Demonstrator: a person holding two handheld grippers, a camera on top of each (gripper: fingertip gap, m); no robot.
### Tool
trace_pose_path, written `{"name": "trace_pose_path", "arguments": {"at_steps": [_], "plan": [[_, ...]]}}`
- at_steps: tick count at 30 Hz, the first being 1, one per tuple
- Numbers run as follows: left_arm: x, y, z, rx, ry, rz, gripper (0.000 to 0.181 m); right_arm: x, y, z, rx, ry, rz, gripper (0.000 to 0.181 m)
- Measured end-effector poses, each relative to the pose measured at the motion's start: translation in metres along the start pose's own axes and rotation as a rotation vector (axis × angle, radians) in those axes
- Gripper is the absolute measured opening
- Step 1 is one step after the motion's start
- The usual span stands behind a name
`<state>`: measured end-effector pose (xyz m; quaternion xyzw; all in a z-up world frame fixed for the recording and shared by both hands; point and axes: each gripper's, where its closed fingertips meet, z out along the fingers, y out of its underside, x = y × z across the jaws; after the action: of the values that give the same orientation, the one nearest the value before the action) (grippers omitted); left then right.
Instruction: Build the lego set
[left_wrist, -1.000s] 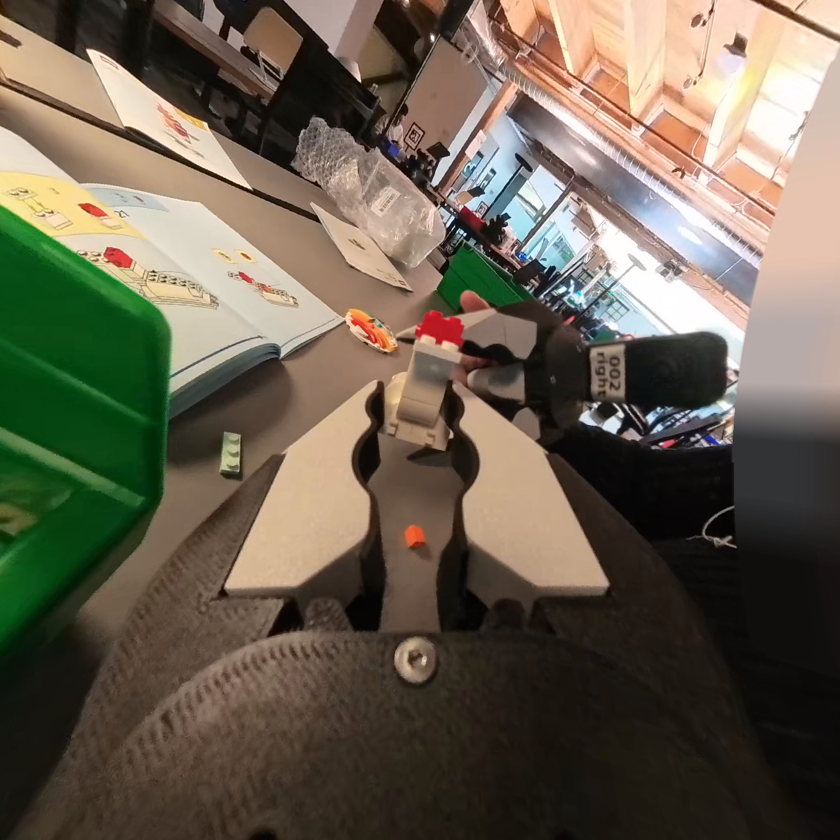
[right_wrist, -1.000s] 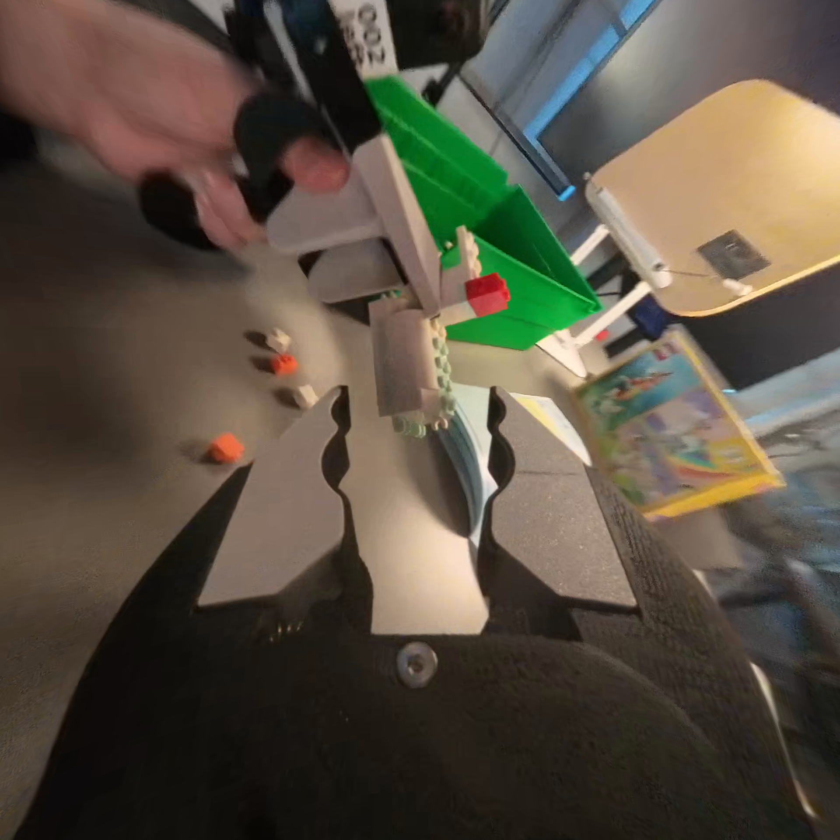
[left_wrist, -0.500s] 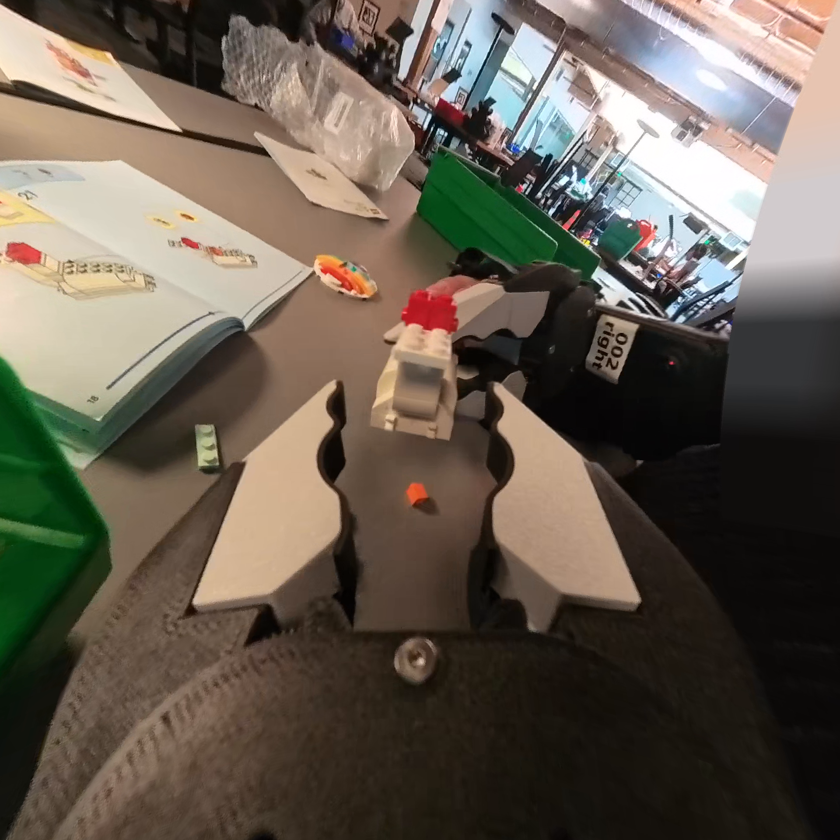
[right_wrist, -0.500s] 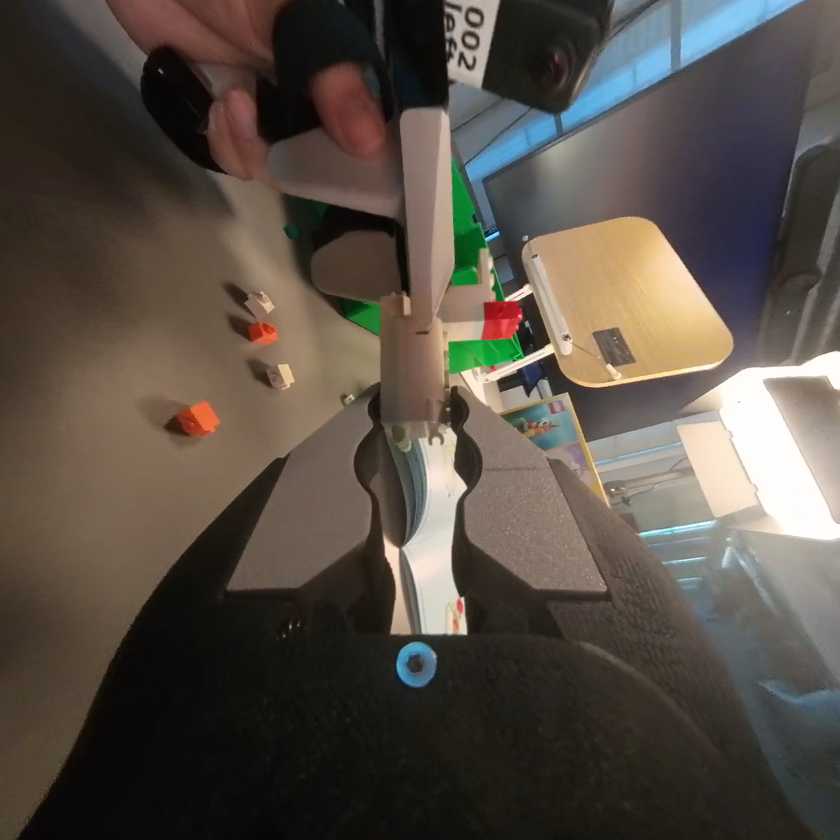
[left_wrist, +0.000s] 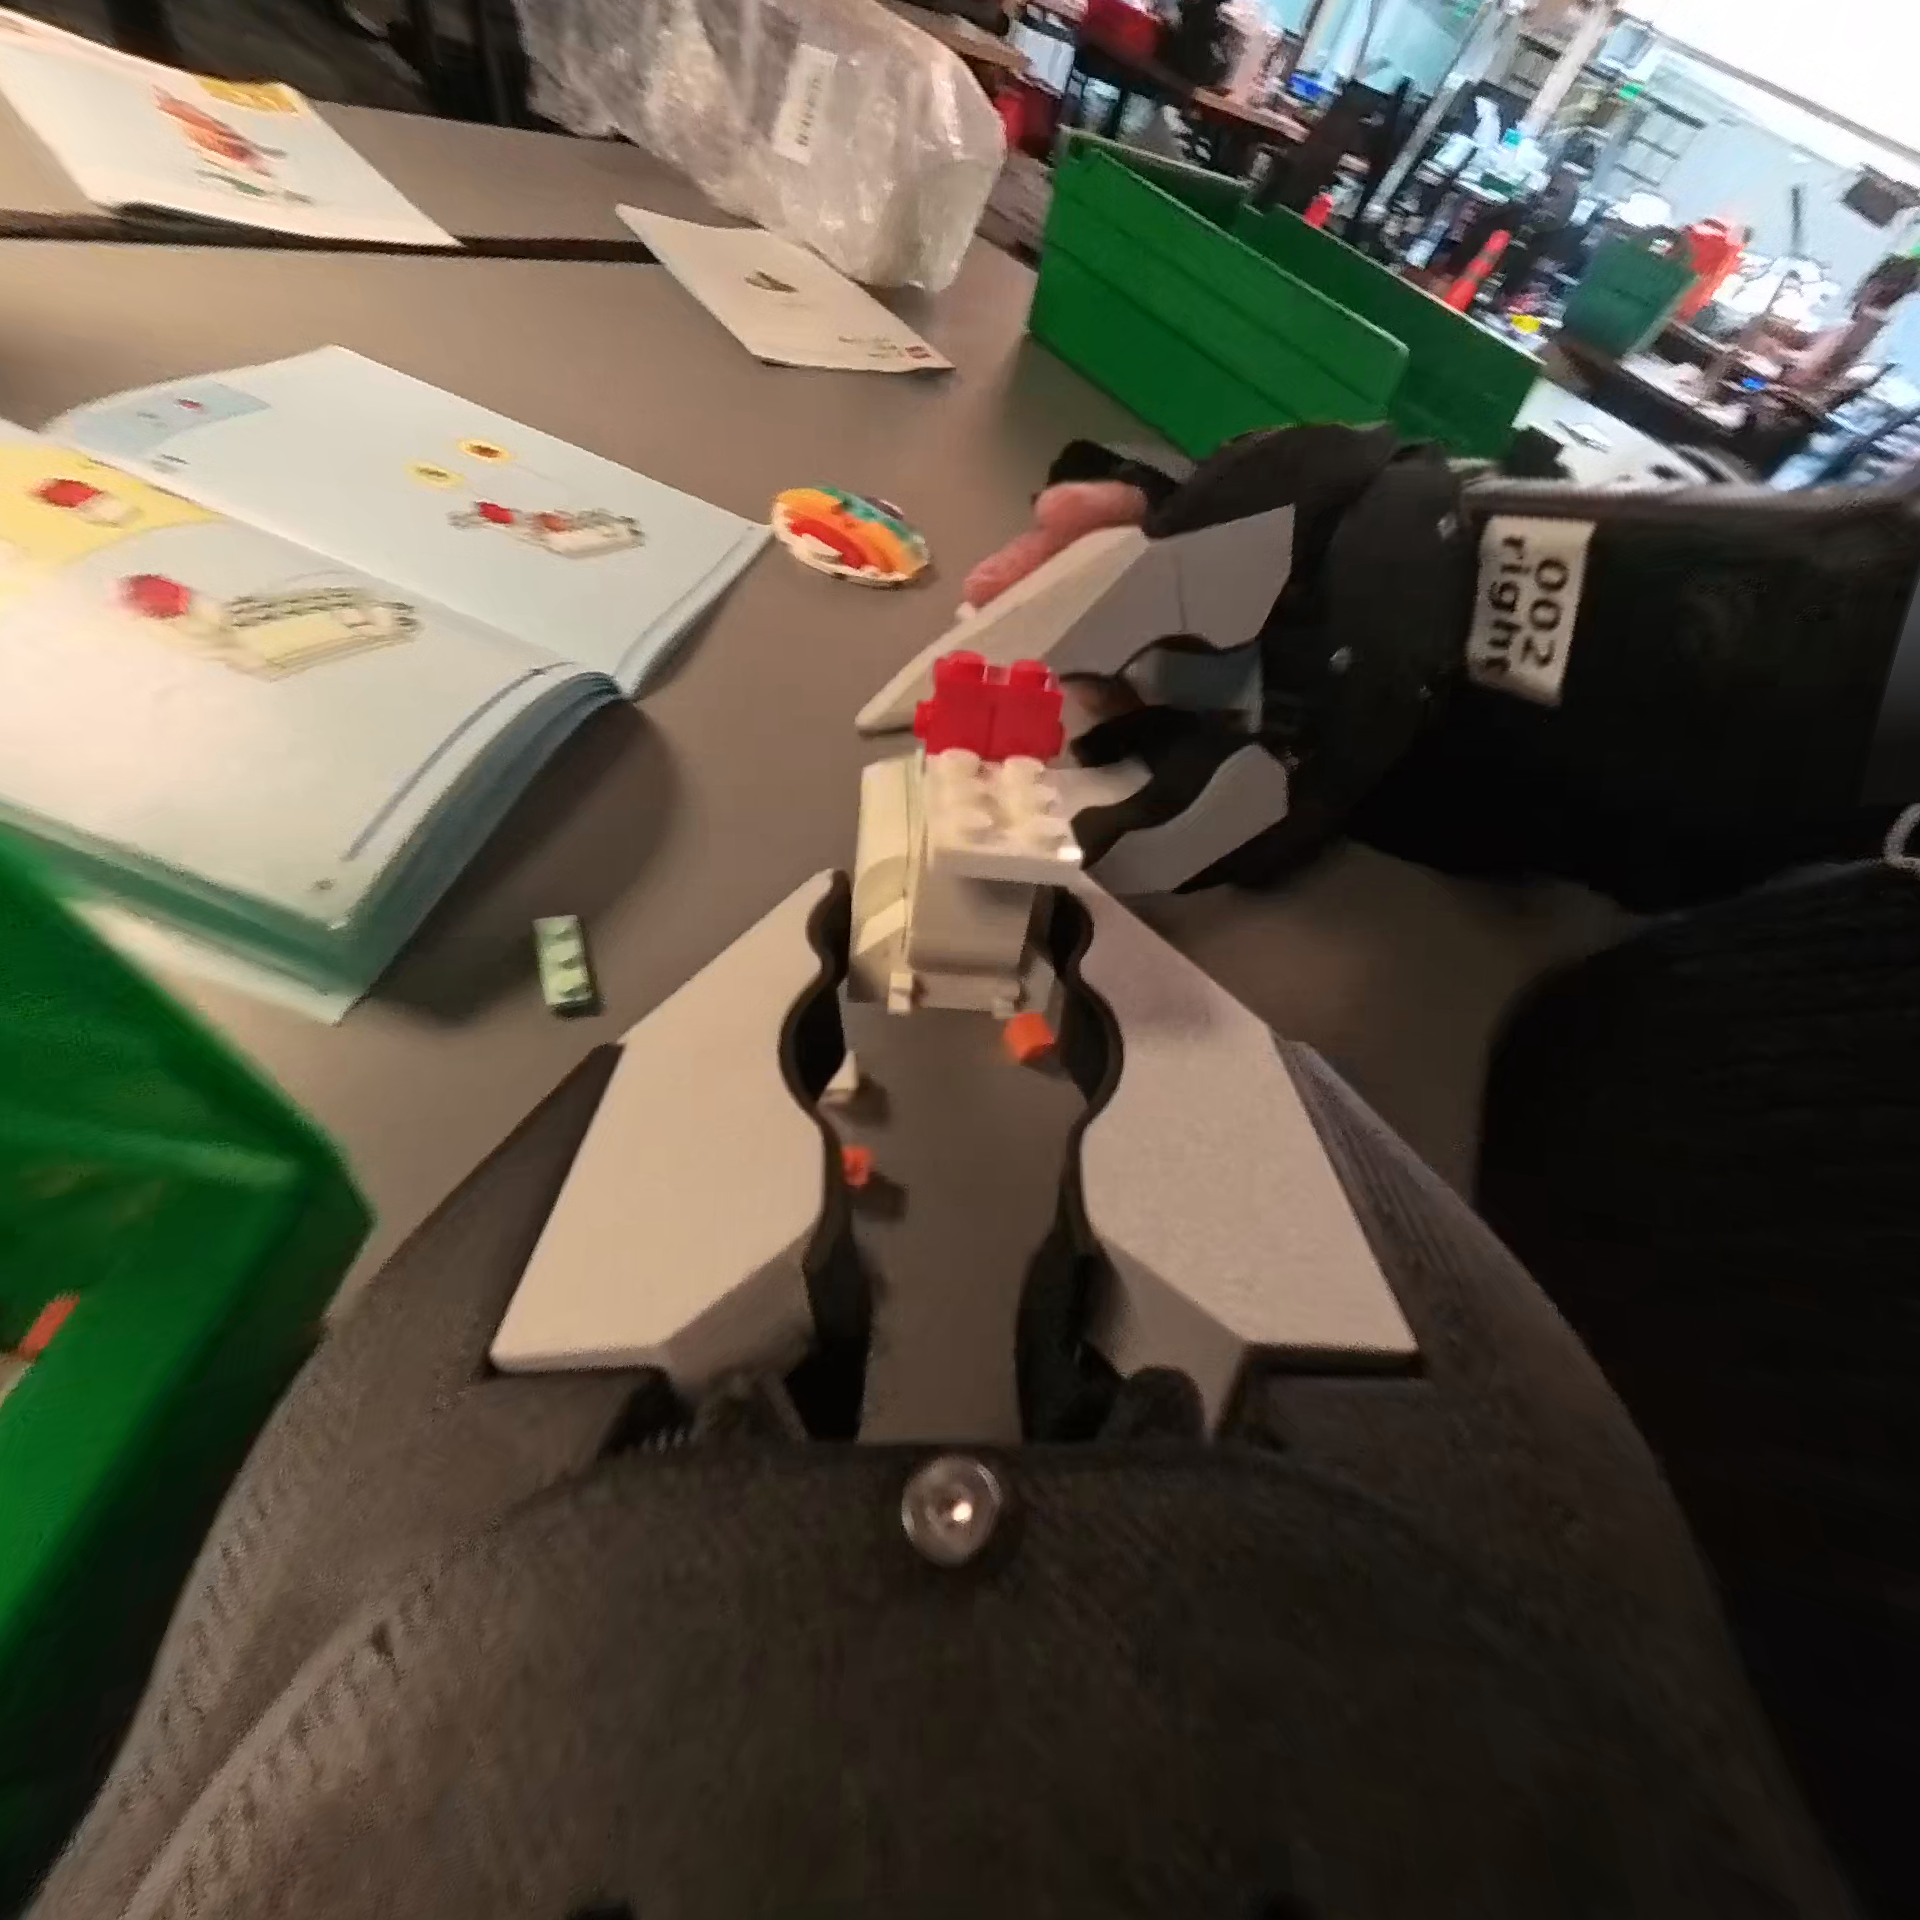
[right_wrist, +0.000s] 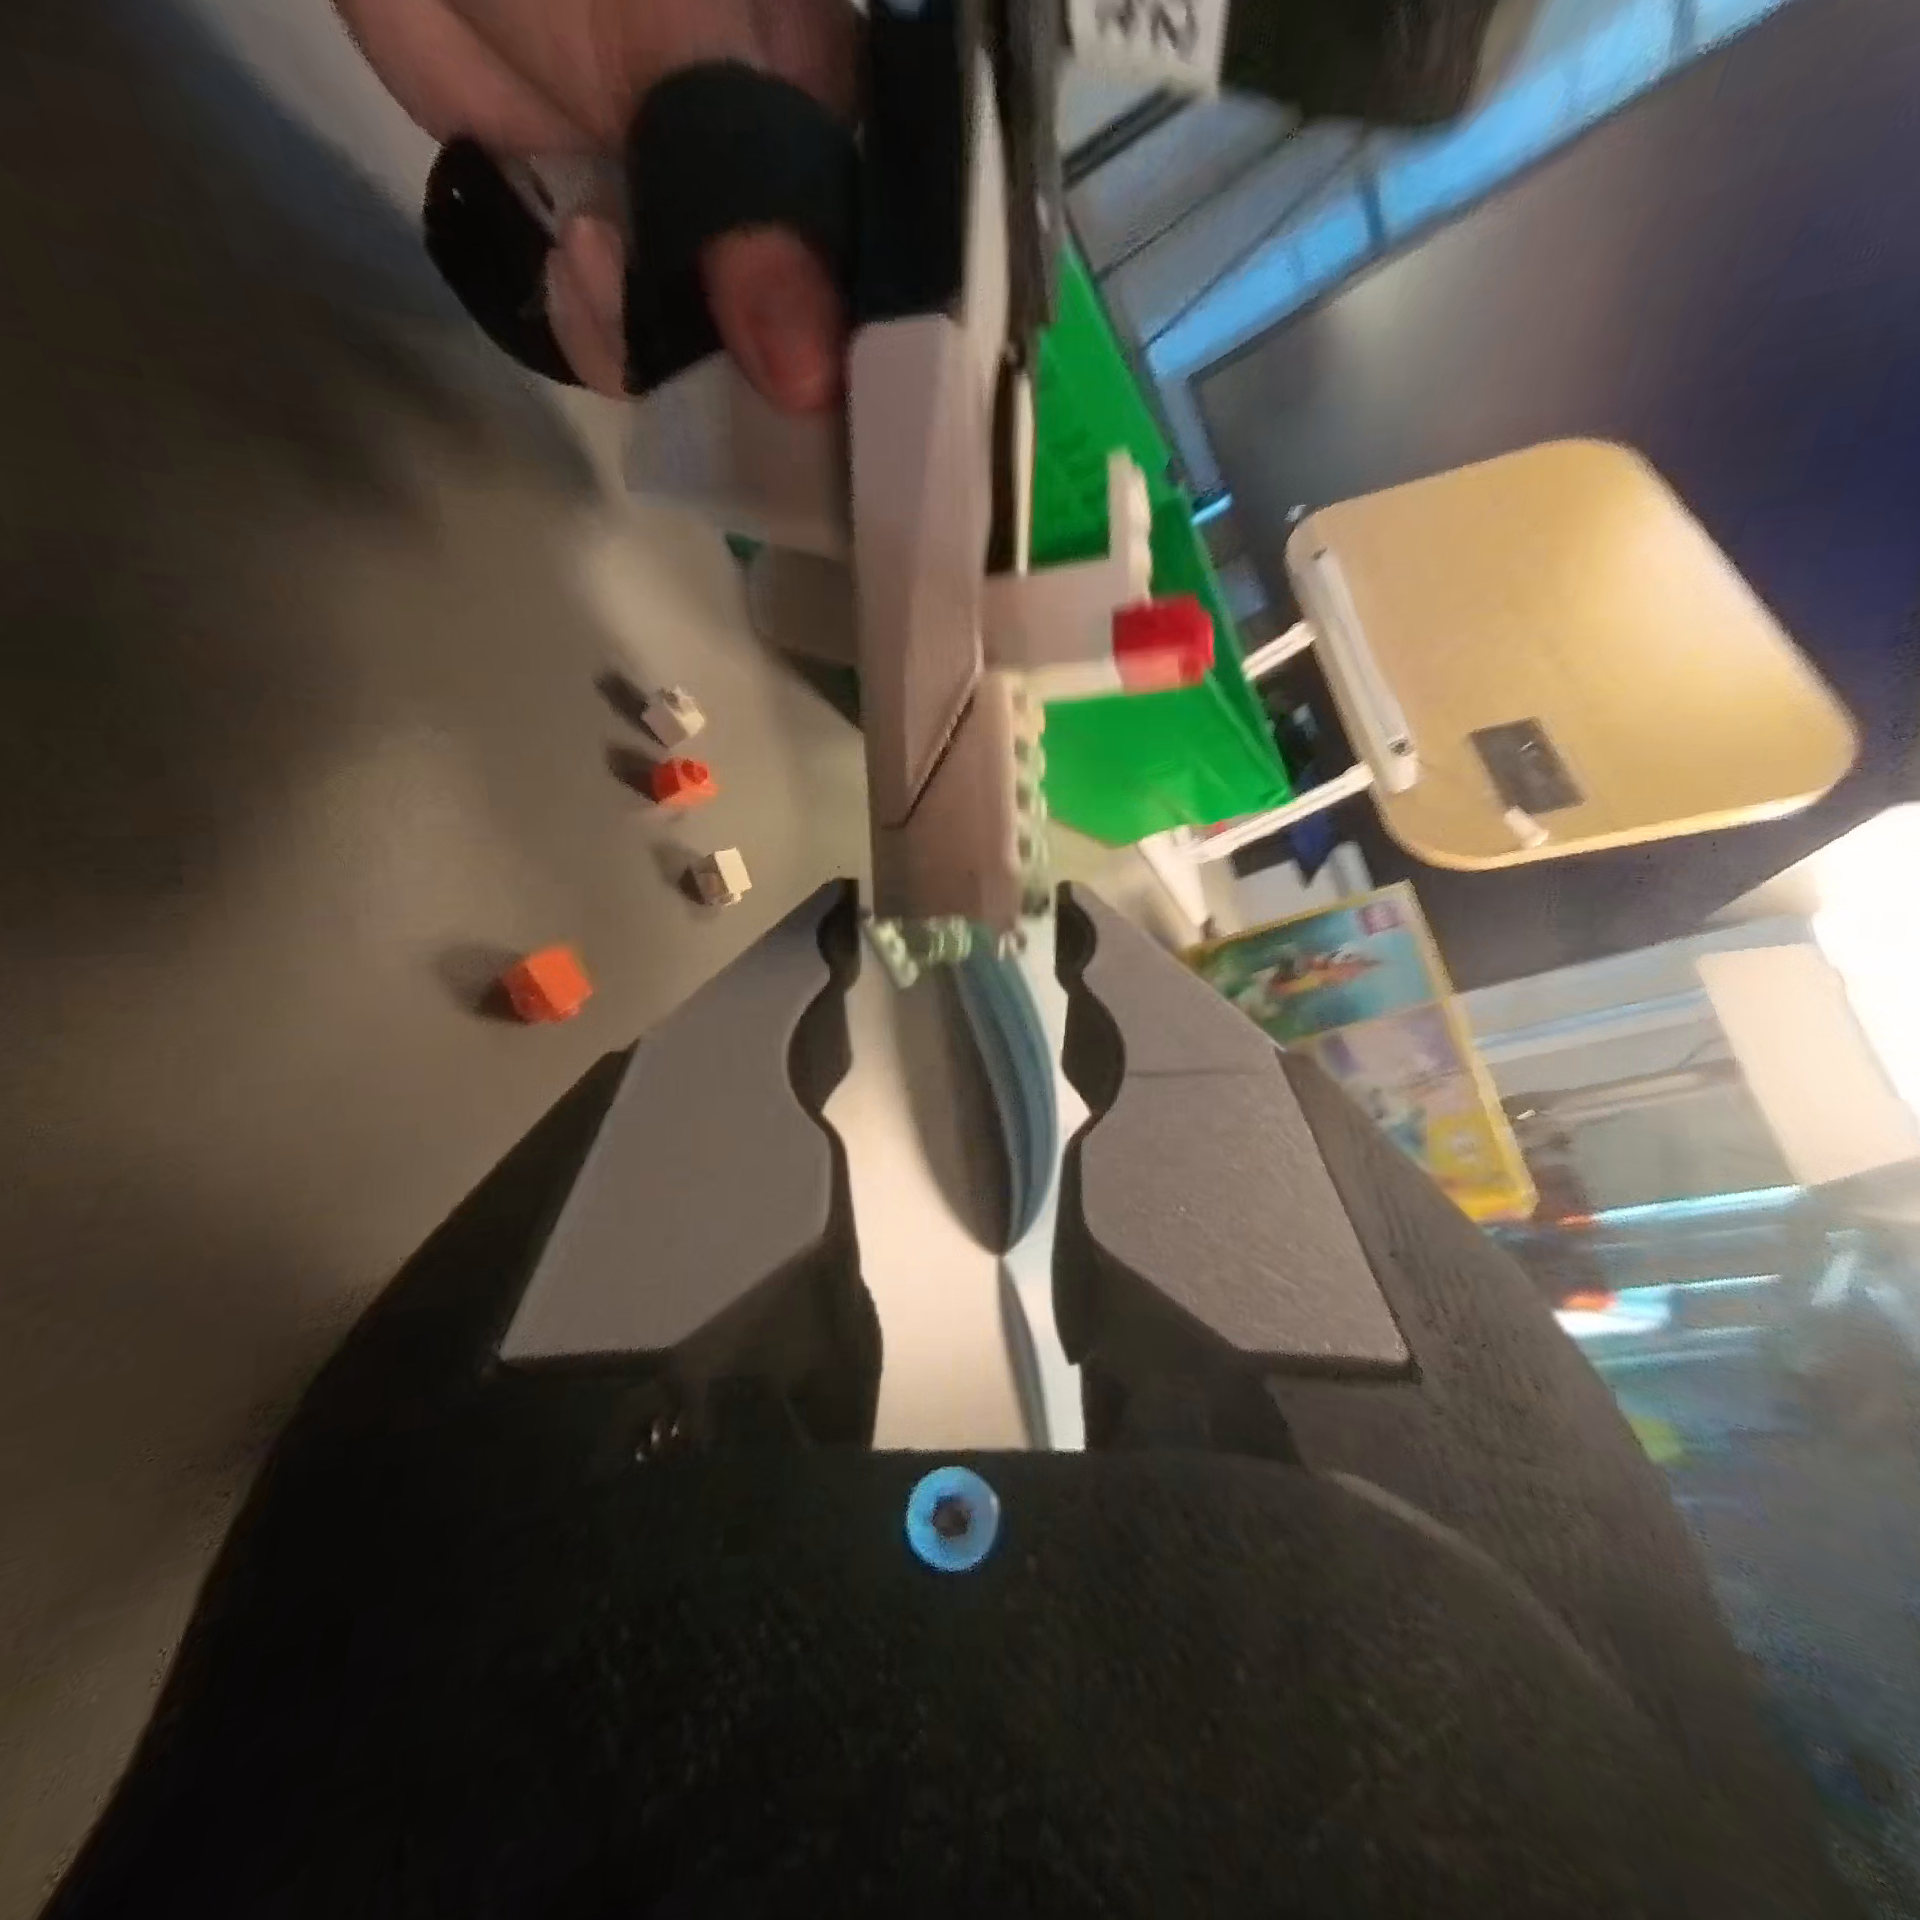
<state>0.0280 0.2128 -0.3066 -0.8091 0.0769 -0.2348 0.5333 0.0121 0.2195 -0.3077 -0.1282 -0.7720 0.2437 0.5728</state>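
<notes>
Grey table (left_wrist: 665, 291) in foreground; green bins (left_wrist: 1226, 301) along far edge; cluttered workshop benches (left_wrist: 1683, 343) beyond, brightly daylit; pale wooden chair seat (right_wrist: 1558, 655) on white legs; dark wall panel (right_wrist: 1662, 260) behind.

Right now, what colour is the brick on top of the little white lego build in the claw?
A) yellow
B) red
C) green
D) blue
B: a red brick sits at the top of the white lego build, which the left claw grips between its fingertips.
</notes>
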Motion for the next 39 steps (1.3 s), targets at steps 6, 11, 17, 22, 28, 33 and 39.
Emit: {"name": "trace_pose_path", "arguments": {"at_steps": [6, 11, 17, 22, 28, 33, 39], "plan": [[-0.017, -0.002, -0.04, 0.075, -0.151, -0.038, 0.037, 0.005, 0.045, -0.005, -0.117, -0.075, 0.258, 0.045], [-0.026, 0.001, -0.071, 0.059, -0.277, 0.03, 0.037, -0.003, 0.054, -0.004, -0.139, -0.21, 0.489, 0.052], [-0.031, 0.005, -0.085, 0.107, -0.273, -0.026, 0.037, -0.024, 0.027, 0.004, -0.179, -0.467, 0.616, 0.035], [-0.027, 0.01, -0.086, 0.122, -0.232, -0.044, 0.037, -0.047, 0.004, 0.002, -0.156, -0.622, 0.624, 0.027], [-0.024, 0.017, -0.084, 0.105, -0.195, -0.04, 0.037, -0.054, -0.001, 0.014, -0.164, -0.682, 0.675, 0.023], [-0.02, 0.02, -0.083, 0.112, -0.179, -0.044, 0.037, -0.053, 0.005, 0.017, -0.211, -0.707, 0.855, 0.021], [-0.015, 0.024, -0.075, 0.096, -0.136, -0.049, 0.037, -0.051, 0.005, 0.018, -0.183, -0.655, 0.771, 0.028]]}}
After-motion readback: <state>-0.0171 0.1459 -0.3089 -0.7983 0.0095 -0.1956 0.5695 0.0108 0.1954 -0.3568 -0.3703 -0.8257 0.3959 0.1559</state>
